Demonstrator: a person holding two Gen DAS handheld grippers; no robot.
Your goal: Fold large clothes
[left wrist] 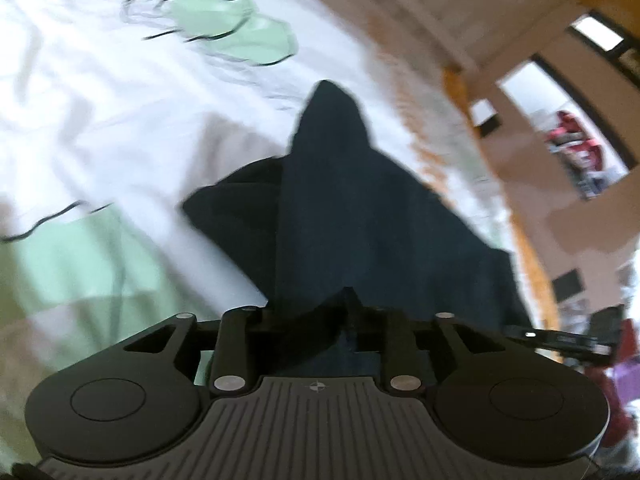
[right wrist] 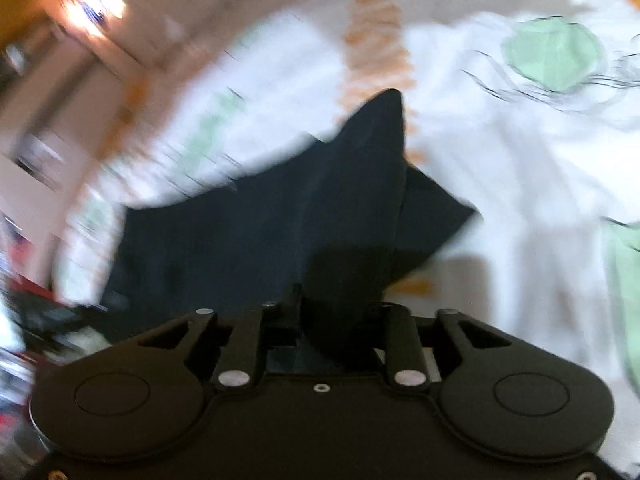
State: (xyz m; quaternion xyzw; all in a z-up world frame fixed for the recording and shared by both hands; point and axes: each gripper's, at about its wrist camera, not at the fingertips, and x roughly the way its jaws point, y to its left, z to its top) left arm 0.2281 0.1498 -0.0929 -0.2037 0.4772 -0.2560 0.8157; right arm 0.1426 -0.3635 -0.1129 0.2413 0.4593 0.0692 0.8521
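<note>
A dark navy garment [left wrist: 340,200] lies partly folded on a white bed sheet [left wrist: 100,120] printed with green patches. From a far pointed corner it rises in a ridge to my left gripper [left wrist: 344,316], which is shut on a bunch of it; the cloth hides the fingertips. In the right wrist view the same garment [right wrist: 260,232] spreads to the left and lifts into my right gripper [right wrist: 340,320], which is also shut on a dark fold. That fold covers the jaws. Both views are blurred by motion.
The sheet [right wrist: 520,184] stretches wide beyond the garment, with an orange patterned strip [right wrist: 376,40] across it. A wooden bed edge [left wrist: 536,264] runs down the right, with a black device [left wrist: 560,338] near it. Past it are beige walls and a doorway with red things [left wrist: 576,148].
</note>
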